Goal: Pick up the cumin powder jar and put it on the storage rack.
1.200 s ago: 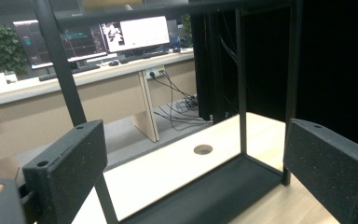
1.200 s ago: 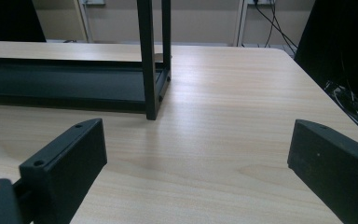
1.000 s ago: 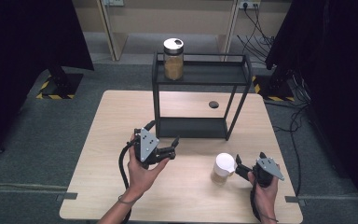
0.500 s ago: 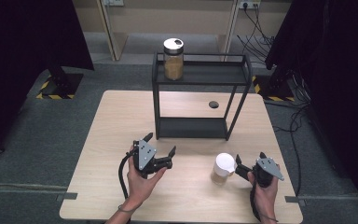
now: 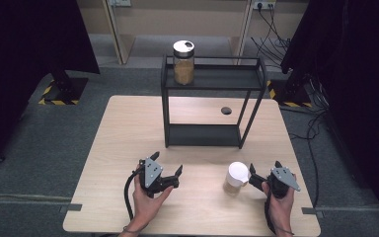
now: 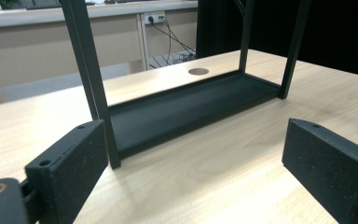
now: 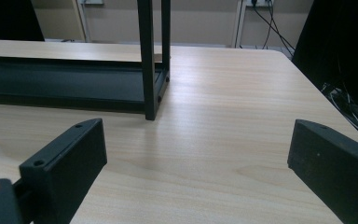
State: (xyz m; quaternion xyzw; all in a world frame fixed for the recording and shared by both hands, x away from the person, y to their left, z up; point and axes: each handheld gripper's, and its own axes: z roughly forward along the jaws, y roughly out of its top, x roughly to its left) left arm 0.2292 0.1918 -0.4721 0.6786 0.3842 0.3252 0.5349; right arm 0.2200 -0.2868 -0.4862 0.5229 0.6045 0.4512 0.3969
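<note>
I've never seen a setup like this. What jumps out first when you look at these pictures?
A black two-tier rack stands at the middle of the wooden table, with a white-lidded jar of tan grains on its top shelf. Near the front edge, a second white-lidded jar stands just beside the right hand-held gripper, whose jaws are open. The left hand-held gripper hangs open over bare wood.

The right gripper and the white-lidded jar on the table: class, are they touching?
Cannot tell. In the high view the right gripper sits right beside the white-lidded jar with no plain gap or contact. The right gripper view shows open jaws with bare table between.
</note>
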